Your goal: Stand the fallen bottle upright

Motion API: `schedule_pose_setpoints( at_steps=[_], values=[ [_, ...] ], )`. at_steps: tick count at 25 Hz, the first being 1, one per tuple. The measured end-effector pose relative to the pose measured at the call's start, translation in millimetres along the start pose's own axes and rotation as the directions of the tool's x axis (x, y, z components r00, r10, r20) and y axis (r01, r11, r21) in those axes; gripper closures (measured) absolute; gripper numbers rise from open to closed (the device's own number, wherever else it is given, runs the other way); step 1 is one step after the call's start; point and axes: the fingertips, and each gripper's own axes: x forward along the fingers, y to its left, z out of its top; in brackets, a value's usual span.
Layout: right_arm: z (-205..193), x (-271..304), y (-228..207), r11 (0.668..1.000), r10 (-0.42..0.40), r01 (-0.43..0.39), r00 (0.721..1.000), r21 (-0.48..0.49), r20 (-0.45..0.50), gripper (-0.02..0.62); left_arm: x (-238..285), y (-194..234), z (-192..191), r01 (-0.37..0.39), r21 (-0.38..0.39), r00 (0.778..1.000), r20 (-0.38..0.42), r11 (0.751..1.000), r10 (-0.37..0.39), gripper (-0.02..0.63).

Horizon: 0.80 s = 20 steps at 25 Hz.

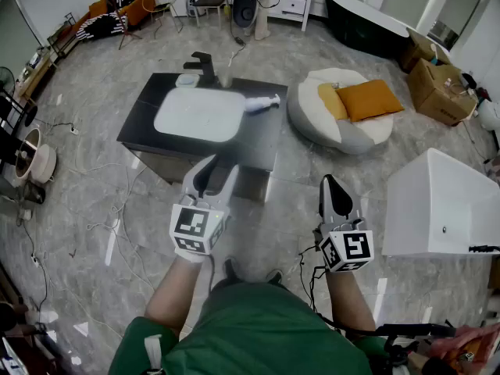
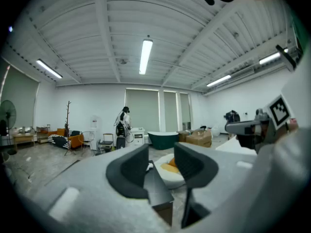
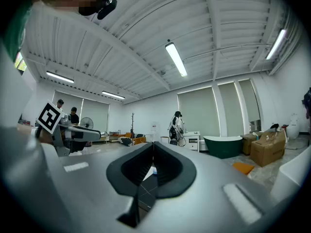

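Observation:
A white bottle lies on its side on the dark counter, just right of the white basin. Both grippers hang well short of the counter, over the floor. My left gripper points at the counter's near edge; its jaws stand apart with nothing between them. In the left gripper view the gap frames the counter's corner and a sliver of the bottle. My right gripper sits to the right, its jaws pressed together and empty, as the right gripper view shows.
A dark faucet rises at the counter's far edge. A round white cushion seat with an orange pillow lies right of the counter. A white tub stands at the right. Cables trail on the marble floor at the left.

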Motion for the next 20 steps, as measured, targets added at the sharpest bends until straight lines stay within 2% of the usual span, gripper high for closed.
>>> schedule_pose_setpoints(
  at_steps=[7,11,13,16,20],
  values=[
    [3,3,6,1.0,0.015,-0.015,1.0,-0.002,0.008,0.592,-2,6,1,-0.005,-0.002,1.0,-0.008,1.0,0.005,0.445],
    [8,-4,3,0.999,0.025,-0.026,0.999,0.033,0.028,0.592,-6,-2,8,-0.013,-0.002,1.0,0.003,1.0,0.013,0.445],
    [8,-6,-3,1.0,0.025,-0.025,0.999,0.014,0.019,0.588,-7,-8,12,-0.021,-0.008,1.0,0.006,1.0,0.021,0.443],
    [6,-6,-24,0.999,0.041,-0.041,0.999,-0.03,-0.012,0.469,0,-18,14,-0.05,-0.022,0.999,-0.001,0.999,0.05,0.442],
    [9,-17,-61,0.999,0.038,-0.038,0.999,-0.022,0.008,0.455,9,-38,18,-0.093,-0.021,0.996,0.0,0.995,0.093,0.436]
  ],
)
